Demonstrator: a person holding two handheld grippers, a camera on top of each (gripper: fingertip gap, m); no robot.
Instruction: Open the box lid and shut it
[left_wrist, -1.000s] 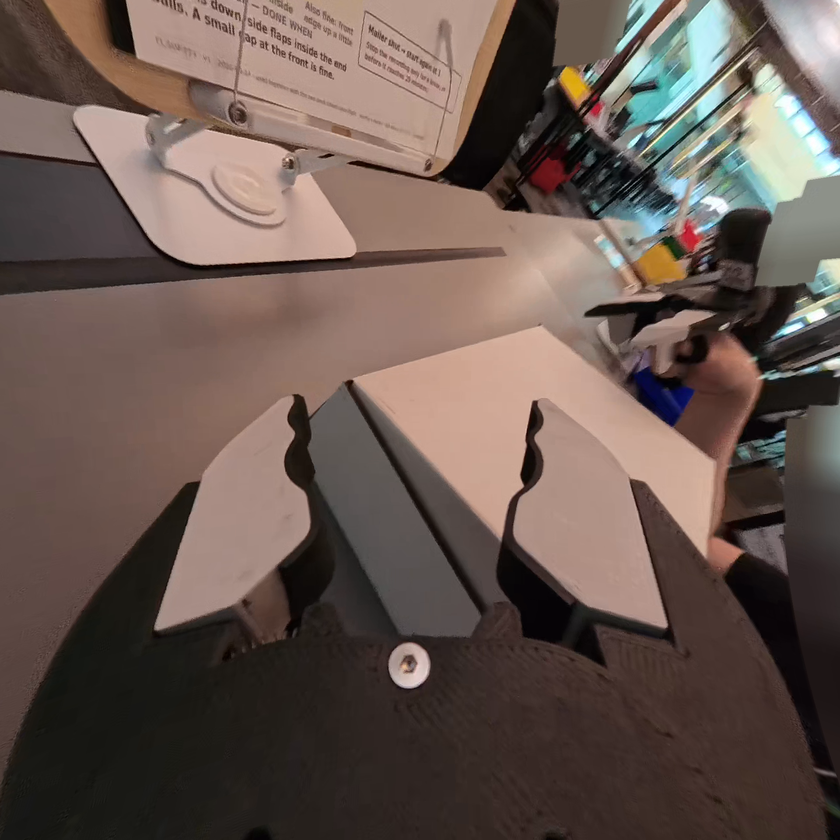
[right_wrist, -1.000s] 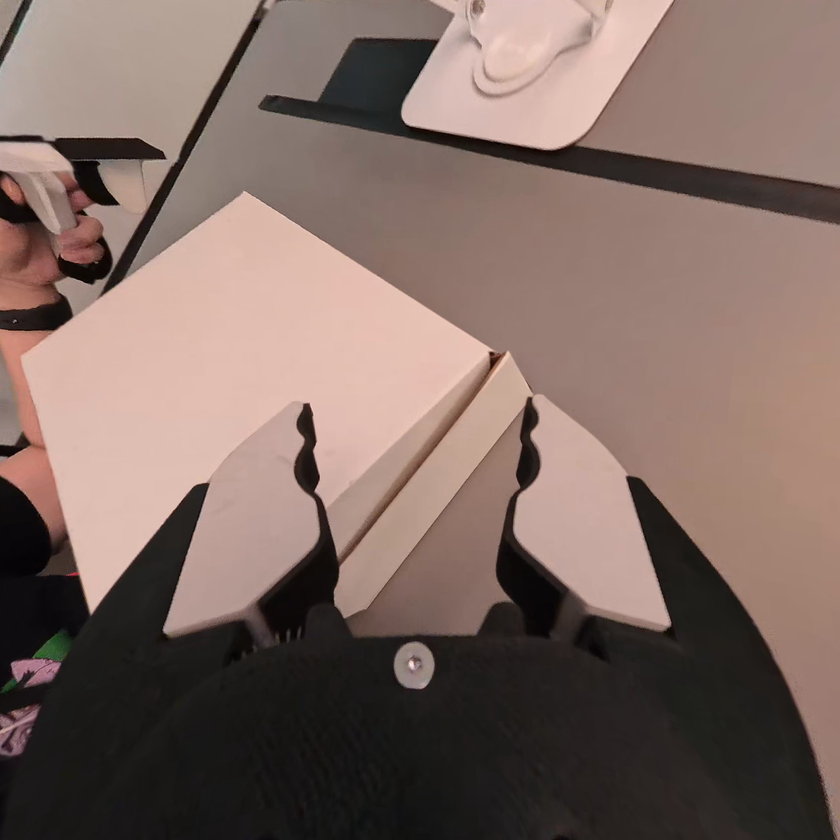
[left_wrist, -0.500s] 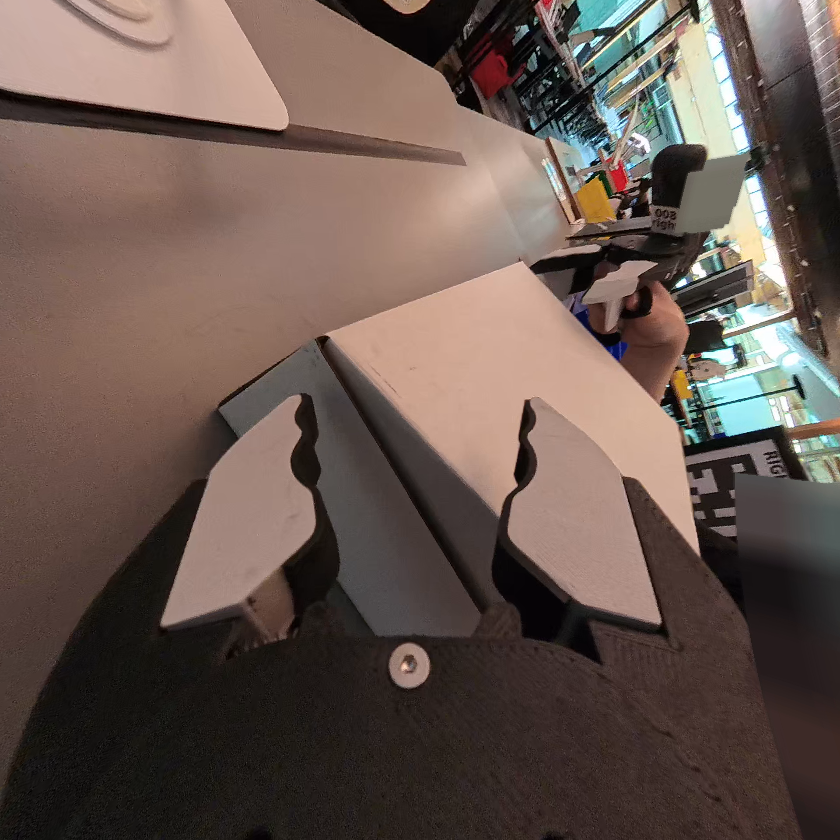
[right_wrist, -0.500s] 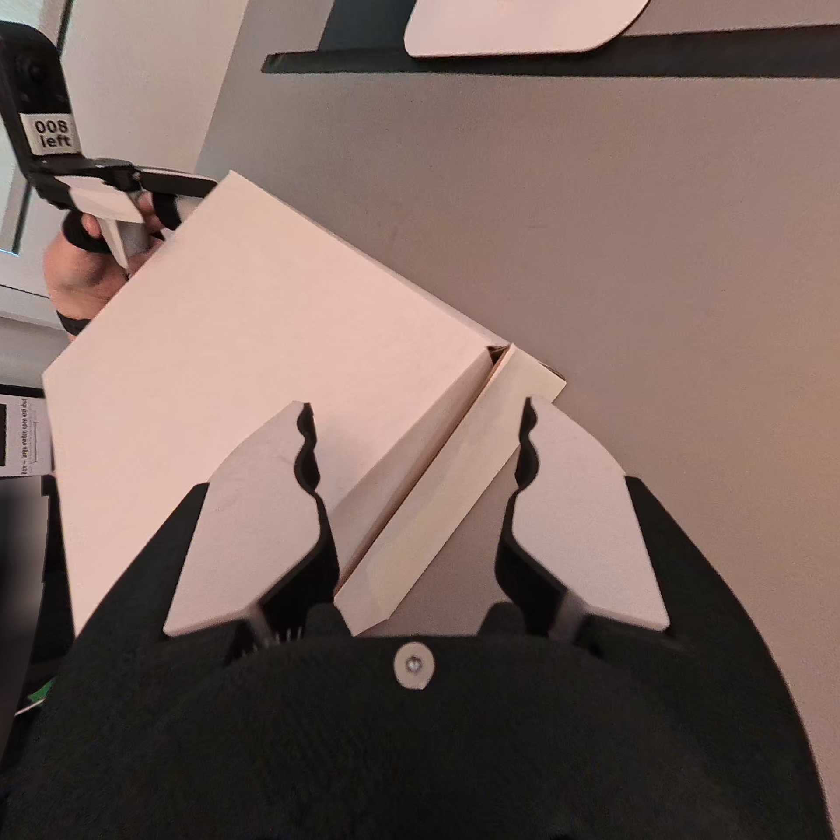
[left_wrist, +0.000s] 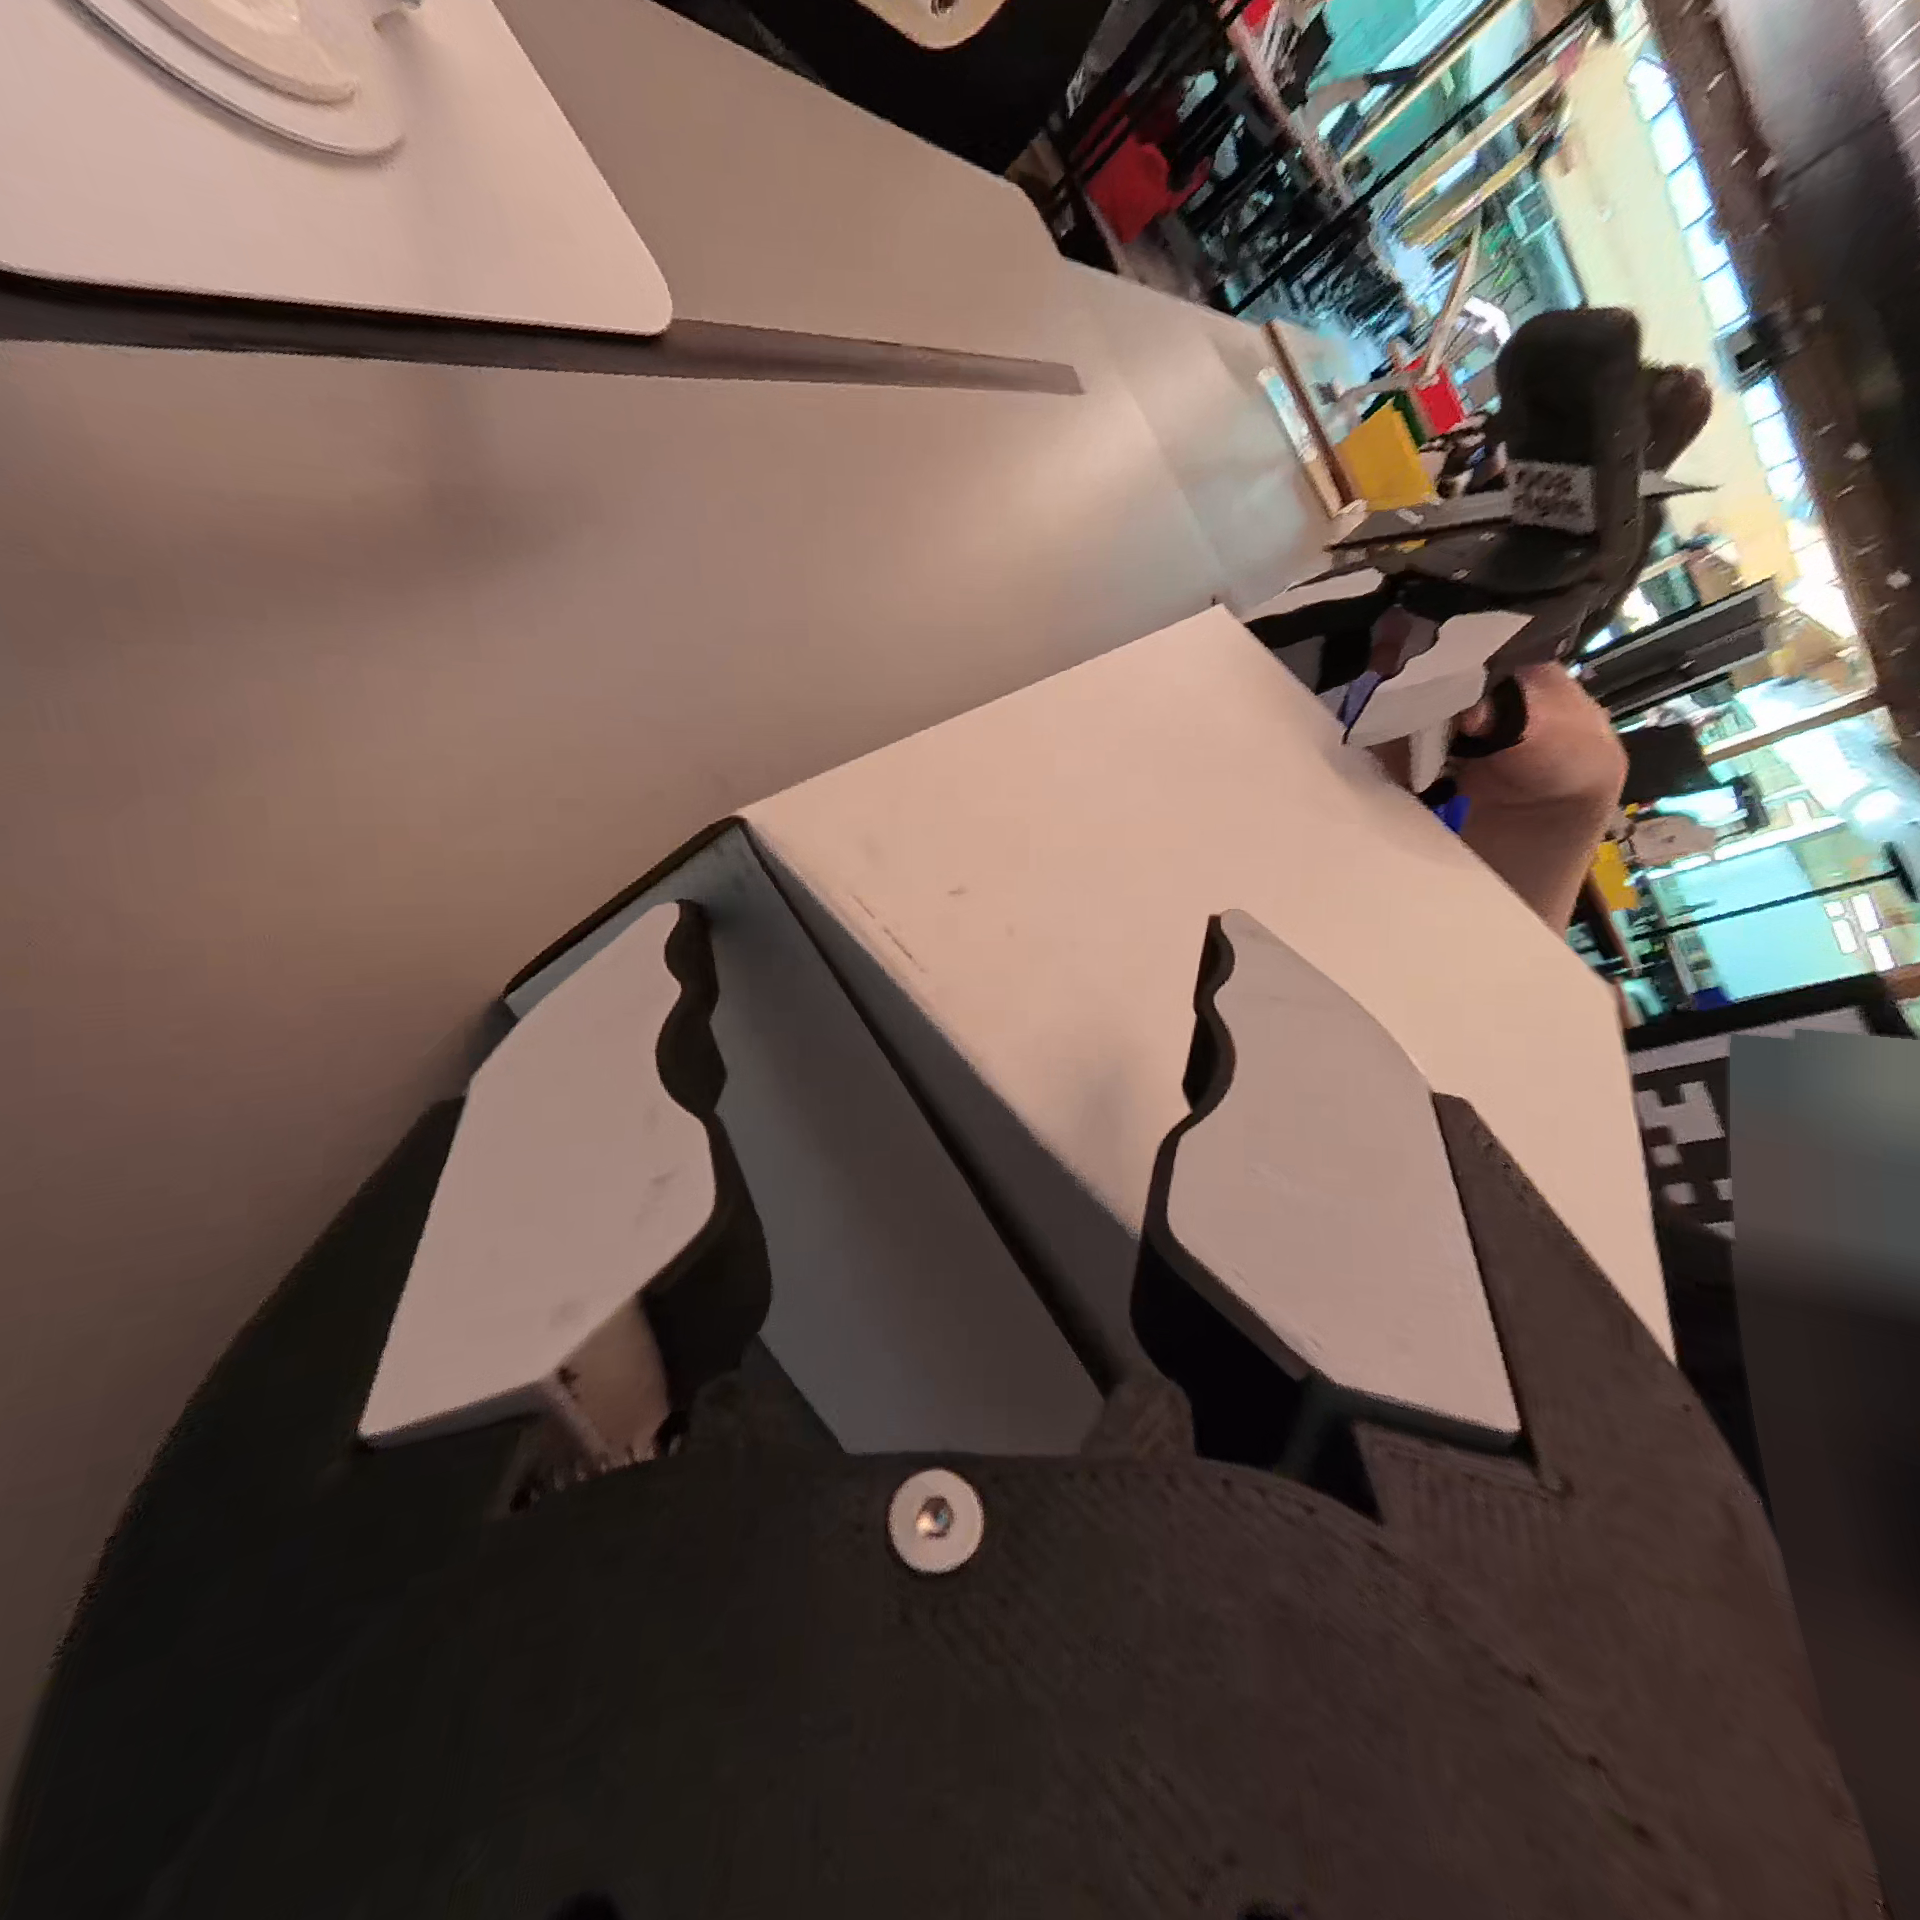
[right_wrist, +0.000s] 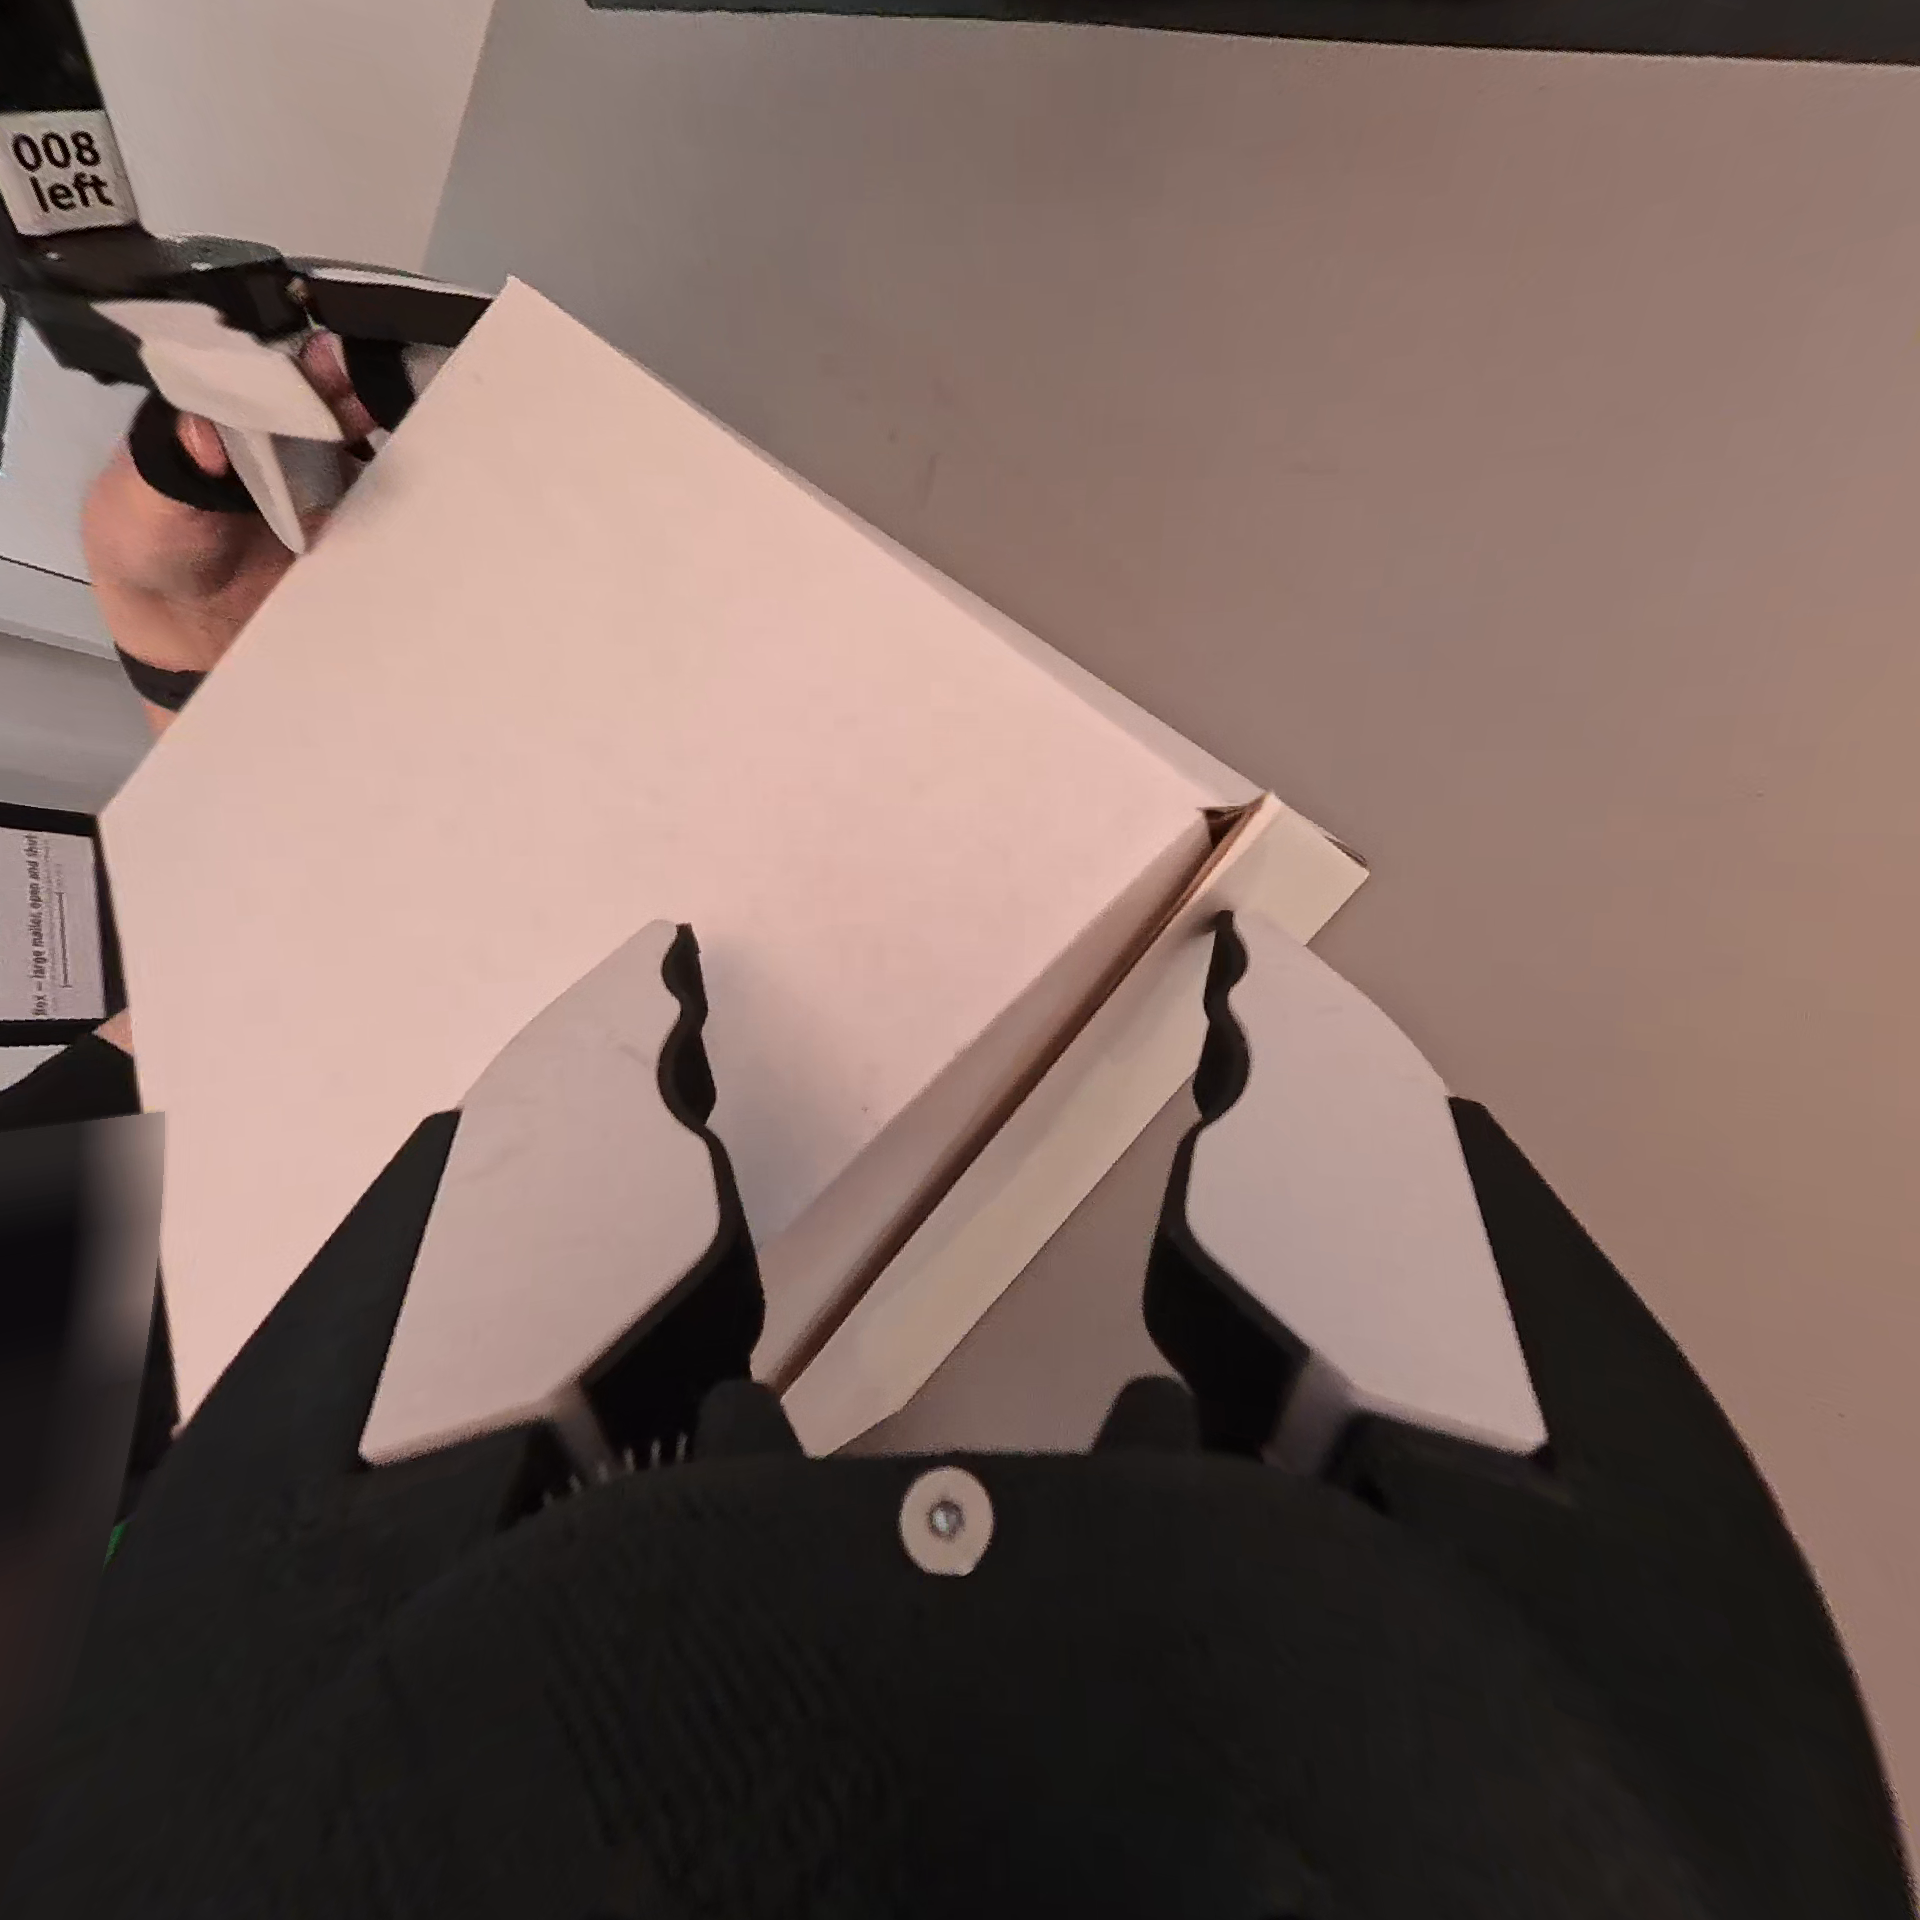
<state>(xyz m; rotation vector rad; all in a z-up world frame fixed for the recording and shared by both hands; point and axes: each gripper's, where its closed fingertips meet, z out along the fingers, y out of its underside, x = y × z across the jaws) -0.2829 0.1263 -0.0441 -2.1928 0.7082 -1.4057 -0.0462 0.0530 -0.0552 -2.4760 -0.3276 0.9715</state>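
A flat white box lies on the grey table (right_wrist: 1403, 416). Its lid (right_wrist: 623, 779) is tilted up a little, and a narrow gap shows between the lid's side flap and the box's side wall (right_wrist: 1091, 1101). My right gripper (right_wrist: 951, 930) is open and straddles that edge, gripping nothing. My left gripper (left_wrist: 951, 925) is open and straddles the opposite edge, where the lid (left_wrist: 1091, 883) meets the side wall (left_wrist: 831, 1195). Each view also shows the other gripper at the lid's far corner: the right one (left_wrist: 1455, 665) and the left one (right_wrist: 239, 374).
A white stand base (left_wrist: 312, 156) sits on the table behind a dark strip (left_wrist: 623, 348). A printed card (right_wrist: 52, 914) lies at the box's left. A busy room with coloured items fills the background beyond the table's end.
Both grippers have shifted along the box's side edges and tipped, and the lid sits more tilted. The stand has slid out of the right view's top. Both jaws stayed open.
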